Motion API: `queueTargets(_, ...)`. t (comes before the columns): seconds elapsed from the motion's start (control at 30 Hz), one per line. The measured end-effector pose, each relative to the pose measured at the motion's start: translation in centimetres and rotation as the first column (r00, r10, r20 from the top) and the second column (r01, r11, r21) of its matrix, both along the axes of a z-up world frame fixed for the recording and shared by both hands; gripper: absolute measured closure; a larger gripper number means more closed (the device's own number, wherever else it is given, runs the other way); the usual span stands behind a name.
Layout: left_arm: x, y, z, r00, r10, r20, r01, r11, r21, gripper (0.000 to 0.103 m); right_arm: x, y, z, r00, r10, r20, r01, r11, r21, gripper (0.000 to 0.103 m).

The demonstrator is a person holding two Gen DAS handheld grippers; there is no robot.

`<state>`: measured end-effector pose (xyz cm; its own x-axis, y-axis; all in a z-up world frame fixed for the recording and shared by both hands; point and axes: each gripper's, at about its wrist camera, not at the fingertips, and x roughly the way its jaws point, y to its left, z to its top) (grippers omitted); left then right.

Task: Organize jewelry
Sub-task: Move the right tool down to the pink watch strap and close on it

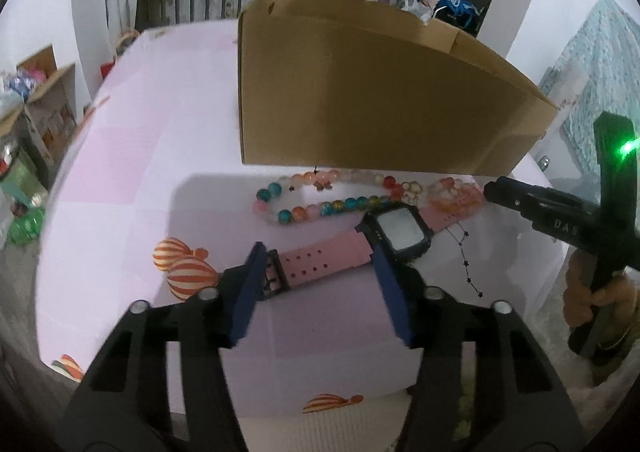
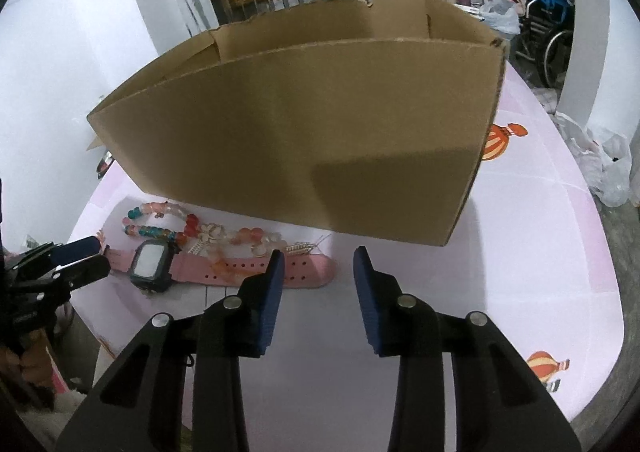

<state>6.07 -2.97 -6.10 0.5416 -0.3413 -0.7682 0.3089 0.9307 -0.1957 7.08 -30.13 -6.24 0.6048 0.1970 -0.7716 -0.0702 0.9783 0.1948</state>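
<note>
Left gripper (image 1: pixel 318 264), right gripper (image 2: pixel 319 264): jaws apart, angled downward.

A table (image 1: pixel 120 156) covered in a pale pink checked cloth printed with orange-striped hot-air balloons carries the scene. An open cardboard box (image 1: pixel 360 92) stands toward 12 o'clock. At its foot lie a string of multicoloured glass beads (image 1: pixel 320 208) and, just at 6 o'clock of them, a pink-strapped watch (image 1: pixel 328 256) lying flat, screen up. A thin dark chain with star charms (image 1: pixel 466 256) trails off toward 5 o'clock from the watch.
</note>
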Motion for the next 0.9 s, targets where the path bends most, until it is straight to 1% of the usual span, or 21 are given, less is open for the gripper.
queueTargets(0.07,0.3,0.1,-0.3,1.000,0.011,-0.016,-0.011,1.000,-0.006,0.059,0.2,0.3,-0.3,1.000,0.020,-0.002,-0.020,1.000,0.009,0.069)
queueTargets(0.17,0.5,0.1,-0.6,1.000,0.009,-0.024,-0.009,1.000,-0.004,0.059,0.3,0.5,-0.3,0.998,0.054,-0.014,-0.053,0.998,0.030,0.069)
queueTargets(0.23,0.5,0.1,-0.6,1.000,0.006,-0.025,-0.006,1.000,0.001,0.059,0.4,0.4,-0.2,0.998,0.058,-0.020,-0.057,0.998,0.036,0.069)
queueTargets(0.47,0.5,0.5,-0.4,0.999,0.005,-0.033,-0.006,1.000,-0.018,0.059,0.4,-1.6,-0.3,0.995,0.076,-0.065,-0.064,0.983,0.172,0.069)
queueTargets(0.53,0.5,0.4,-0.4,0.999,0.003,-0.032,-0.004,1.000,-0.015,0.059,0.2,-1.6,-0.3,0.993,0.095,-0.075,-0.078,0.975,0.210,0.069)
queueTargets(0.63,0.7,0.4,-0.4,0.999,0.001,-0.032,-0.001,1.000,-0.012,0.059,-0.4,-1.1,-0.4,0.984,0.155,-0.090,-0.127,0.956,0.264,0.069)
queueTargets(0.73,0.7,0.3,-0.4,1.000,0.001,-0.031,-0.001,1.000,-0.009,0.059,-1.0,-0.2,-0.3,0.977,0.192,-0.091,-0.163,0.952,0.259,0.069)
queueTargets(0.9,0.5,0.0,-0.4,1.000,-0.003,-0.023,0.003,1.000,0.005,0.059,-1.4,2.0,0.1,0.968,0.241,-0.071,-0.228,0.961,0.158,0.068)
